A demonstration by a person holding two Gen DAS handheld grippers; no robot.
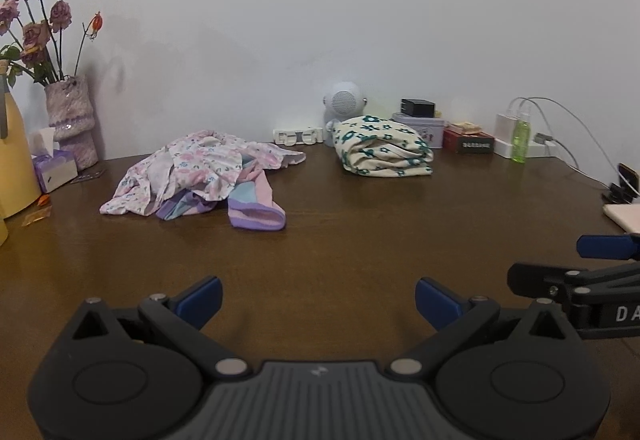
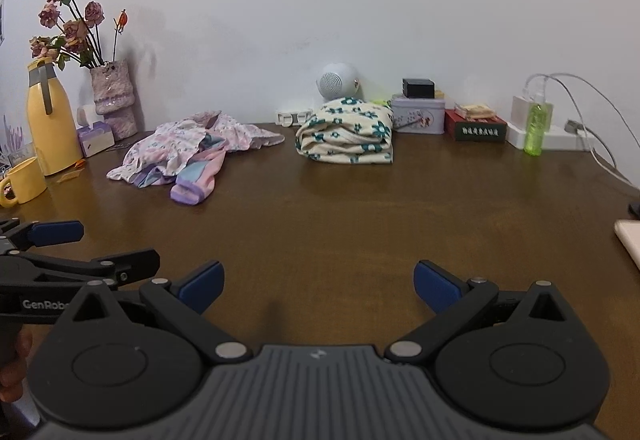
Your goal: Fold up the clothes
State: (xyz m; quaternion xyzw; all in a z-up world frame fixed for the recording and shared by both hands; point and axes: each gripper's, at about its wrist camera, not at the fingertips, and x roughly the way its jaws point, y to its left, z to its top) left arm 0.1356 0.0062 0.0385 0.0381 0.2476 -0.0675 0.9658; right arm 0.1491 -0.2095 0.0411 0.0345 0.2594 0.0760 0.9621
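Both claws are hovering side by side over the near part of the wooden table [image 1: 360, 240], the left gripper [image 1: 318, 300] and the right gripper [image 2: 318, 282] each holding its blue fingers wide apart on nothing. Ahead and left of them the crumpled pink clothes [image 1: 200, 175] are lying loose, and ahead and slightly right the folded floral garment [image 1: 384, 149] is sitting before a round speaker [image 1: 343, 101], a tin [image 1: 424, 129] and a green bottle [image 1: 520, 139], with bare table lying between claws and cloth

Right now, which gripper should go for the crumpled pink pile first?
Left, probably. The crumpled pink floral pile lies toward the table's left, nearer the left gripper. The right gripper faces the folded green-flower cloth. Both are open and empty.
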